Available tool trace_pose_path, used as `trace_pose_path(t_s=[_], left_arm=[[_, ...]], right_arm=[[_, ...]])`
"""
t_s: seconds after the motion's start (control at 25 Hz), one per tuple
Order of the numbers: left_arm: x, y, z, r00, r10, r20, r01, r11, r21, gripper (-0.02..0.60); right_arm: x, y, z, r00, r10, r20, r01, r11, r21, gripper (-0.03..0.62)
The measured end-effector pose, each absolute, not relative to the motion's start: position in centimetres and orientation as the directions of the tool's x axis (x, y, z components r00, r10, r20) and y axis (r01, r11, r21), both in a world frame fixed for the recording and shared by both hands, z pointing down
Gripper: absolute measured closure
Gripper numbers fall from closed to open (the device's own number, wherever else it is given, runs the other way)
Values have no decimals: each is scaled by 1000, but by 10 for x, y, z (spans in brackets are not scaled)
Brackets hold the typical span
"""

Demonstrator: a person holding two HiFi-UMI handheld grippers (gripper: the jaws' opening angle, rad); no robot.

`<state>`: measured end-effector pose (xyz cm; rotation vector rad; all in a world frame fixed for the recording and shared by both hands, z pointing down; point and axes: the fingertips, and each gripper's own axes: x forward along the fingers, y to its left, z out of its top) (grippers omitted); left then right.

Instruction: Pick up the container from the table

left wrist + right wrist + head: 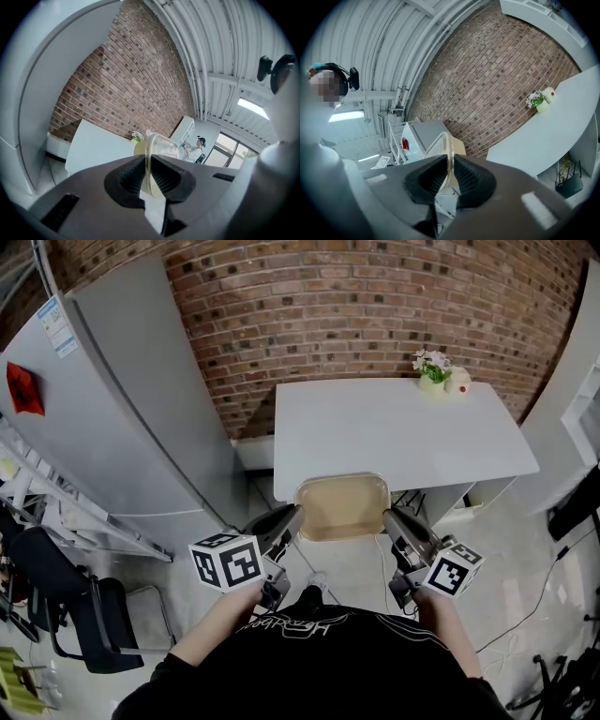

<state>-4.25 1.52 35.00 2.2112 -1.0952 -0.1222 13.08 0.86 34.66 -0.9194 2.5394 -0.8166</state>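
1. Translucent beige plastic, thin-walled and shallow: seen from the head view as the container (342, 507), hanging just off the near edge of the white table (403, 432), clear of its top. Pinched on opposite short sides by the left gripper (284, 523) and the right gripper (396, 521). Looks empty, so is probably light. Shares the scene with a flower pot (433, 373) at the table's far corner, well apart.
2. Seen along the left gripper view: ribbed pads clenched on the container's thin rim (157, 152), with the table beyond it. Bites only the narrow lip, not the body.
3. Seen along the right gripper view: jaws likewise clamped on the opposite rim (446, 143), with the table off to the right under the brick wall (501, 79).
4. Judged for handling: likely flexes under pressure, feels smooth and could slip. Best taken at both rims together, as now, and kept level with even squeeze. Seems unlikely to shatter, yet could buckle or twist free if one side pulls away from the other.
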Motion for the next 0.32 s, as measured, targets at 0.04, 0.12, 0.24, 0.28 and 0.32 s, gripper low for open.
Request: trace_pose_path(t_s=[0.04,0.12,0.24,0.28,0.32], left_arm=[[-43,16,350,645,-739,195,-677,-434,595,538],[-43,18,349,644,-740,192,-677,-436,593,538],[-43,22,347,645,-741,189,-677,-438,591,538],[-42,24,347,645,-741,188,-677,-439,591,538],[-42,25,346,645,-741,188,-677,-440,590,538]], right_arm=[[131,10,346,-743,-662,-100,-480,631,-610,546],[130,12,346,-743,-661,-103,-478,633,-609,546],[131,16,345,-743,-661,-108,-476,635,-608,546],[131,17,344,-743,-661,-110,-476,636,-608,546],[131,19,344,-742,-661,-111,-475,636,-608,546]])
